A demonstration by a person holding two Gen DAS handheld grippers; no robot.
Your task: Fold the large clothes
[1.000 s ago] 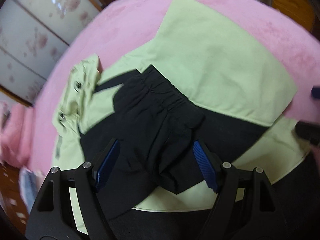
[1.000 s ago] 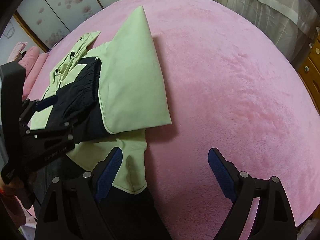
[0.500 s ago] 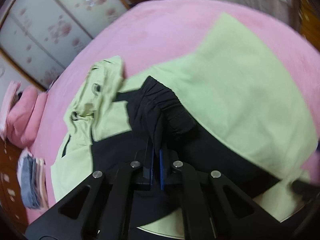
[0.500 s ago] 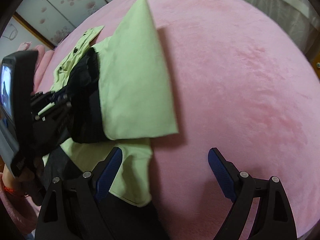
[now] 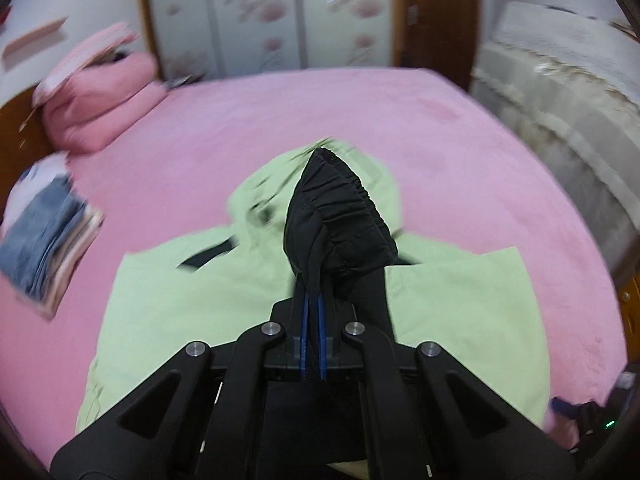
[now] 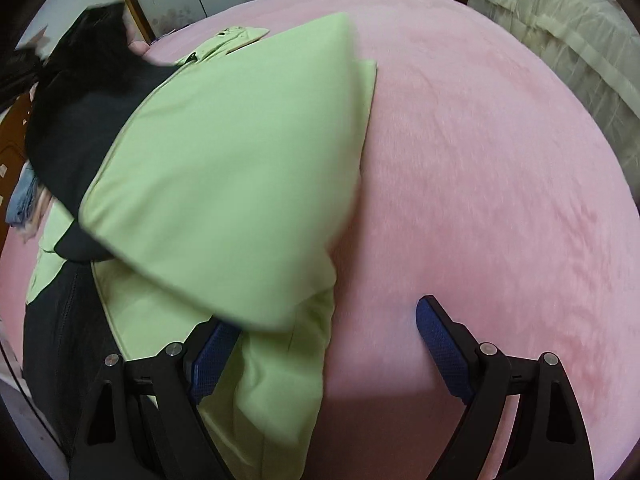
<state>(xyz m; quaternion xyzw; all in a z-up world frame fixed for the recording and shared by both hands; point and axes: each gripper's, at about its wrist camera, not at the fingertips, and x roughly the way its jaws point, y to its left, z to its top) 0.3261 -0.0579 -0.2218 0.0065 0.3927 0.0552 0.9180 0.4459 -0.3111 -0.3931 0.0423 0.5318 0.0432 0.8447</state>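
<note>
— Two grippers, two jobs: why do we pinch the black sleeve [image 5: 340, 216] by its gathered cuff?

— Because our left gripper [image 5: 313, 340] needs a firm edge; its jaws are clamped tight on that cuff, lifting it clear of the green jacket [image 5: 460, 320] spread on the pink bed [image 5: 400, 120].

— And our right gripper [image 6: 320, 354]?

— We hold it gaping wide, gripping nothing, one finger just under the folded green panel [image 6: 224, 184], probably ready to steady it.

— How are we angled?

— Both point down toward the bed, the left one raised above the cloth
</note>
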